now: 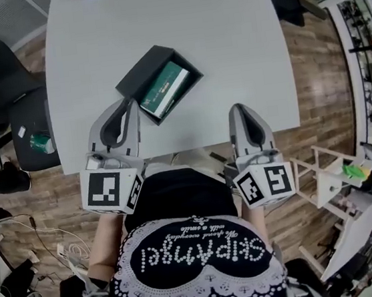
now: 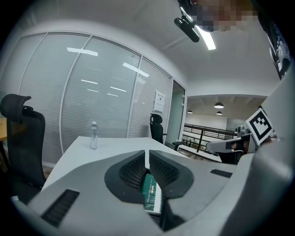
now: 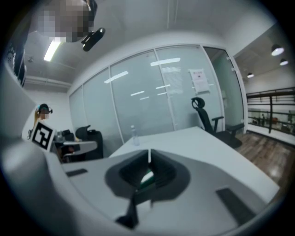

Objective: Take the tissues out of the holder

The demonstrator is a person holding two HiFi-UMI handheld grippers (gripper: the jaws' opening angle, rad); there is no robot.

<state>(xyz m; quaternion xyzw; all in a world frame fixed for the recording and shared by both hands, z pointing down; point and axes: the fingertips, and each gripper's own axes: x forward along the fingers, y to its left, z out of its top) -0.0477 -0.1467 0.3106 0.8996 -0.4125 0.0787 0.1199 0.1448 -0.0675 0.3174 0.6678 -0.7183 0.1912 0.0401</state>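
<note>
A black open-topped holder sits askew on the near part of the white desk, and a green-and-white tissue pack lies inside it, filling most of the opening. The left gripper is held in front of the person's body, pointing across the desk's near edge with its tip just beside the holder's near-left side; its jaws are clenched together with nothing between them. The right gripper is level with it, off to the right and apart from the holder, its jaws likewise closed and empty.
</note>
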